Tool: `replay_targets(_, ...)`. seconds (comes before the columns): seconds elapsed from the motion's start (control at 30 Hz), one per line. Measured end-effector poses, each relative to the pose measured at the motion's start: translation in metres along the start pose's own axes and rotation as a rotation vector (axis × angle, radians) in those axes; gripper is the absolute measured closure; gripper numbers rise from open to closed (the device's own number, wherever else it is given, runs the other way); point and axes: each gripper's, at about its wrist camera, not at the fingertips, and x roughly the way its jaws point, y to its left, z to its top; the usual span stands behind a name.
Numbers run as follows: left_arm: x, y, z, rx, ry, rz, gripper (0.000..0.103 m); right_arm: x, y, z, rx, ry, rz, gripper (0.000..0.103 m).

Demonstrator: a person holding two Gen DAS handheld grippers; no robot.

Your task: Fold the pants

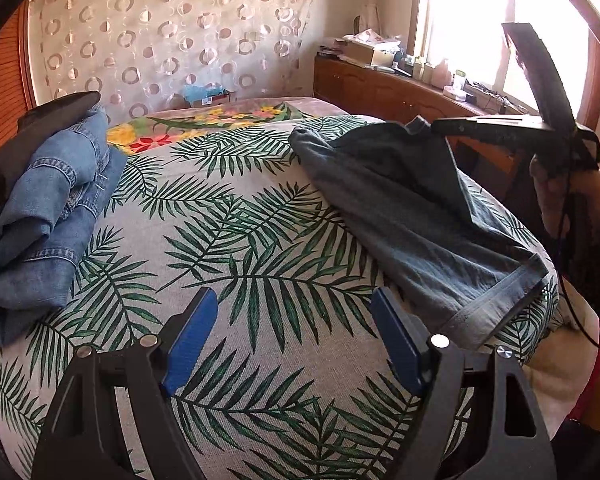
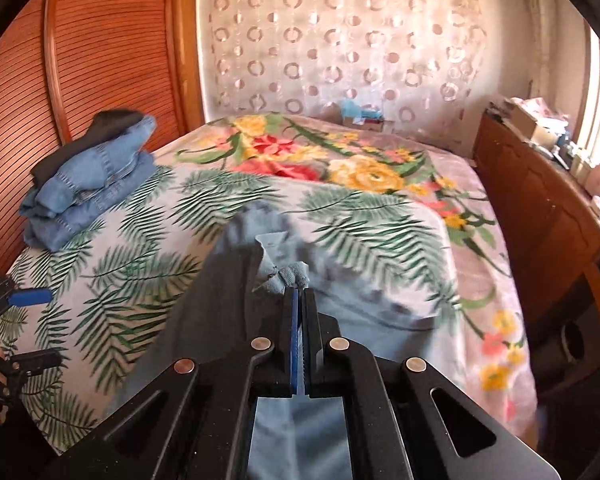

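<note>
Blue pads of the left hand-held gripper (image 1: 290,342) stood wide apart with nothing between them, tilted down over the leaf-print bed cover (image 1: 236,240). Grey pants (image 1: 412,216) lay at its right, one corner lifted. From the right wrist, the right hand-held gripper (image 2: 300,296) was clamped on that pants fabric (image 2: 364,304) above the bed; folded jeans (image 2: 88,192) sat near the wooden wardrobe (image 2: 100,40).

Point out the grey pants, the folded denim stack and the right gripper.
grey pants (image 1: 440,264): left wrist view, on the flat leg panel above the hem.
folded denim stack (image 2: 88,188): right wrist view, on the front fold of the blue denim.
right gripper (image 2: 299,300): right wrist view, between its shut fingers, pinching the pants.
</note>
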Motion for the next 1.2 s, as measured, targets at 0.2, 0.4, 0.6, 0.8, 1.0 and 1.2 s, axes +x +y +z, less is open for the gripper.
replay_targets(0.2,0.0,-0.002,0.0,0.003,0.001,-0.002,0.023,0.005,-0.026,0.0,0.024,0.027,-0.073,0.102)
replay_targets(0.4,0.0,-0.001,0.0,-0.003,0.002,-0.002,0.023,0.022,-0.047,-0.001,0.07,0.074,-0.135,0.102)
replay_targets(0.6,0.002,-0.004,-0.002,0.005,0.006,-0.004,0.023,0.039,-0.054,-0.003,0.135,0.133,-0.161,0.1)
replay_targets(0.8,0.003,-0.008,-0.002,0.01,0.008,-0.008,0.023,0.035,-0.044,-0.003,0.165,0.104,-0.108,0.081)
replay_targets(1.0,0.003,-0.013,-0.003,0.019,0.013,-0.011,0.023,0.044,-0.054,-0.01,0.164,0.135,-0.104,0.078)
replay_targets(1.2,0.004,-0.012,-0.004,0.015,0.017,-0.01,0.023,0.054,-0.06,-0.009,0.136,0.13,-0.106,0.101)
